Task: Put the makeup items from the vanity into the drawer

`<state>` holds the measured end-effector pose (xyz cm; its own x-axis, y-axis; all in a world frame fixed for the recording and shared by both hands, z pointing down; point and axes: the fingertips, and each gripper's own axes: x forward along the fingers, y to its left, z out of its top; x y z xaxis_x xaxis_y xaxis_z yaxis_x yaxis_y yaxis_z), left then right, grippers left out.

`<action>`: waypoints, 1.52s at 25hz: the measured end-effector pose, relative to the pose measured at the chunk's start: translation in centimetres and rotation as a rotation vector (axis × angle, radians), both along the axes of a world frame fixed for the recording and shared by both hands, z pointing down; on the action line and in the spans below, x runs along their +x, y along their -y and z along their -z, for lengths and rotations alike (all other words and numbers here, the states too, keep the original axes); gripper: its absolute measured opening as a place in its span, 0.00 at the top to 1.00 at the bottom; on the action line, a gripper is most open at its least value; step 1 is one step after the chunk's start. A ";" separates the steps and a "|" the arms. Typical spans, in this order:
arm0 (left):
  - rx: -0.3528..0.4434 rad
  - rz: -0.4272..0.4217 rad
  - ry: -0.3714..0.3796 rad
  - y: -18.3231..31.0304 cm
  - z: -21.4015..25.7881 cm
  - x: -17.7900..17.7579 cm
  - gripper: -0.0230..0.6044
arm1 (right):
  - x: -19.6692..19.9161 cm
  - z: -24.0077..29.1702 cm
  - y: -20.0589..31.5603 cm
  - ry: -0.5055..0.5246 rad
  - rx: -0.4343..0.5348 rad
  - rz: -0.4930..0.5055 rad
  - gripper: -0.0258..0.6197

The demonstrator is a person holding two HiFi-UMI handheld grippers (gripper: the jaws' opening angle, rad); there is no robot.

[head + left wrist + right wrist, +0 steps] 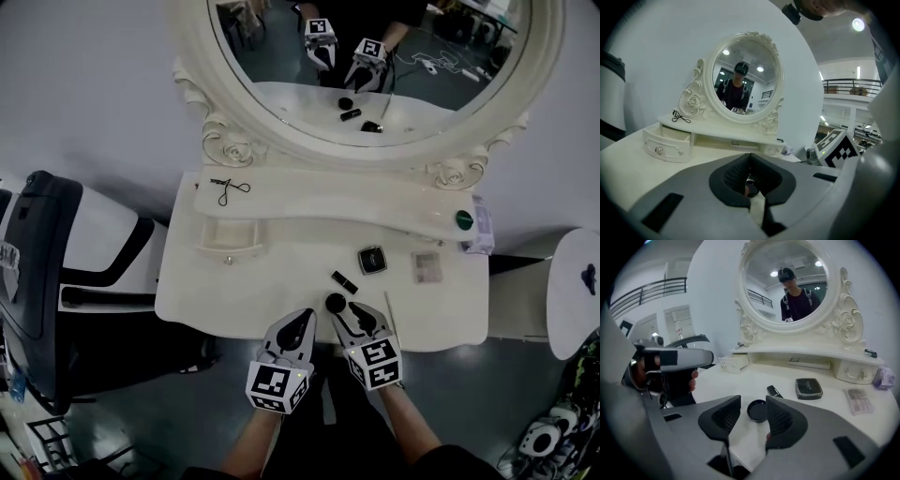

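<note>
The small cream drawer (228,236) on the white worktop (234,291) stands pulled out, showing its pale floor. The right tool (752,401) is parted, with a round black jar (757,410) at its tips. The left tool (750,157) is pinched together.

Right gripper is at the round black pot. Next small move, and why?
Probably ease the right gripper forward slightly: its fingers stand apart, empty, and the round black pot lies on the vanity top at their tips, not yet fully between them.
</note>
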<state>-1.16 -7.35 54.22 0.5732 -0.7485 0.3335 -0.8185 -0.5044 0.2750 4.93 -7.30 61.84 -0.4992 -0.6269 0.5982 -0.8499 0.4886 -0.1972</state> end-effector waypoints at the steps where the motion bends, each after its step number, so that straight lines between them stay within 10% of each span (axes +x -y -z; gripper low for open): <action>1: -0.006 0.006 0.000 0.1 -0.4 -0.1 0.94 | -0.3 -0.7 0.3 -0.031 -0.008 0.015 0.70; 17: -0.067 0.075 0.006 0.4 -3.9 -2.2 0.94 | -1.7 -6.2 2.3 -0.263 -0.068 0.144 0.58; 38: 0.069 0.139 0.014 1.2 6.3 0.3 0.94 | 3.3 10.5 3.2 0.119 0.210 0.003 0.59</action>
